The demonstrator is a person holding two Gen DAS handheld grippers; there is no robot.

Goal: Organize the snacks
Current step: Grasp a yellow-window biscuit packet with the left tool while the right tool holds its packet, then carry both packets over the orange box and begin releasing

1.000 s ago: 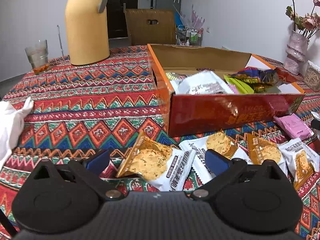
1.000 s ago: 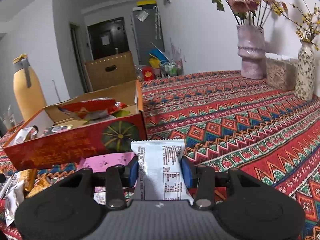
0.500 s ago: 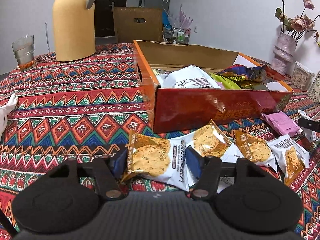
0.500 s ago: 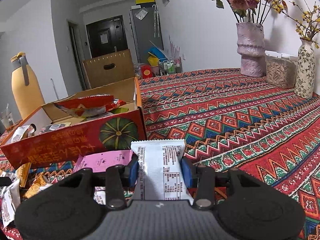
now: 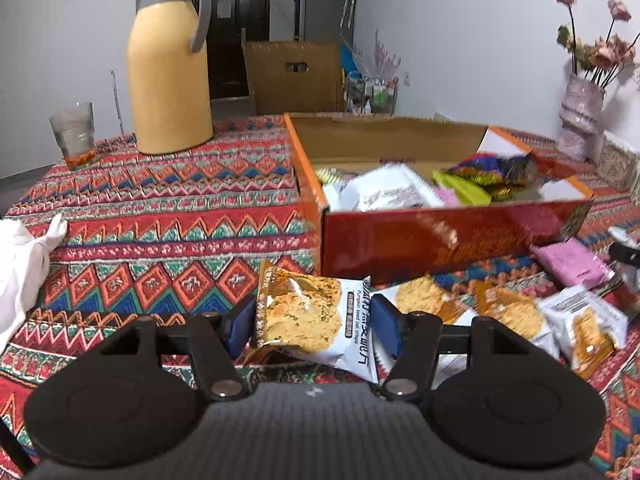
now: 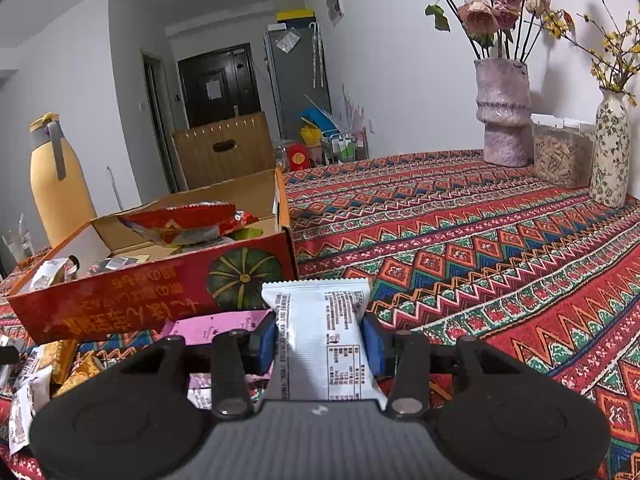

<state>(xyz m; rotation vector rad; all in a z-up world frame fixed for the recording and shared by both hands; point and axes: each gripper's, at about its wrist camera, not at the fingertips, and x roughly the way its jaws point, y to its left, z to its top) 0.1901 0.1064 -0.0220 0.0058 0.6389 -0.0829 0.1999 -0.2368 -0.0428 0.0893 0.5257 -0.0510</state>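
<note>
My left gripper (image 5: 314, 326) is shut on a white and orange cracker packet (image 5: 308, 316) and holds it just above the patterned tablecloth, in front of the red snack box (image 5: 448, 240). The box holds several snack bags. More cracker packets (image 5: 508, 312) and a pink packet (image 5: 570, 262) lie in front of the box. My right gripper (image 6: 320, 340) is shut on a white snack packet (image 6: 320, 332), to the right of the box (image 6: 152, 300), which shows a pumpkin print. The pink packet (image 6: 216, 326) lies under it.
A yellow thermos jug (image 5: 170, 64) and a glass (image 5: 74, 134) stand at the back left. A white cloth (image 5: 20, 256) lies at the left edge. Two vases (image 6: 504, 116) and a clear container (image 6: 560, 156) stand at the far right. A cardboard box (image 5: 294, 74) stands behind the table.
My left gripper closed on the cracker packet and lifted it off the cloth, away from the others. My right gripper keeps its white packet and has barely moved.
</note>
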